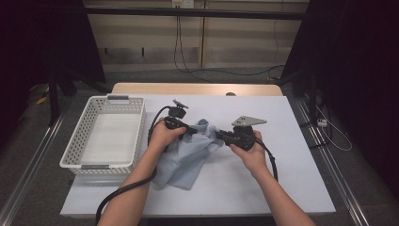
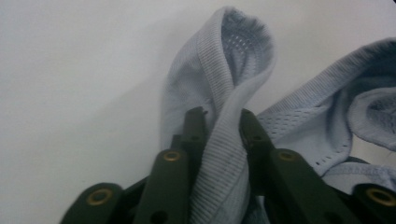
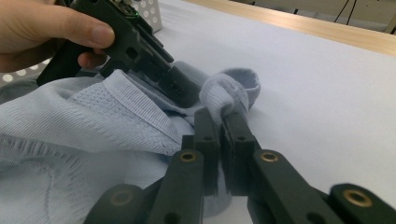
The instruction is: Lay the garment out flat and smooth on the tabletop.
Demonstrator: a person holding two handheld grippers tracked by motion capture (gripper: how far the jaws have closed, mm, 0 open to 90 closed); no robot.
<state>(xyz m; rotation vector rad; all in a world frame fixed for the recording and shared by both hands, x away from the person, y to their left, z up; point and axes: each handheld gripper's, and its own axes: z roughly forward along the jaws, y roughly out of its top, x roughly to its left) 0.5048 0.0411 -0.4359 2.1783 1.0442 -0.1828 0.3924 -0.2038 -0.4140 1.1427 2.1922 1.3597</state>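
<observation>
Mid-desk, left hand-held gripper (image 2: 219, 123) pinches the pale blue garment's (image 1: 181, 160) ribbed edge; right hand-held gripper (image 3: 222, 119) is clamped on its fold

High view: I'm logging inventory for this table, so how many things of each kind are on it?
Pale blue garment: 1
White perforated basket: 1
Hand-held grippers: 2, the left gripper and the right gripper, both shut on the garment
Total: 4
</observation>
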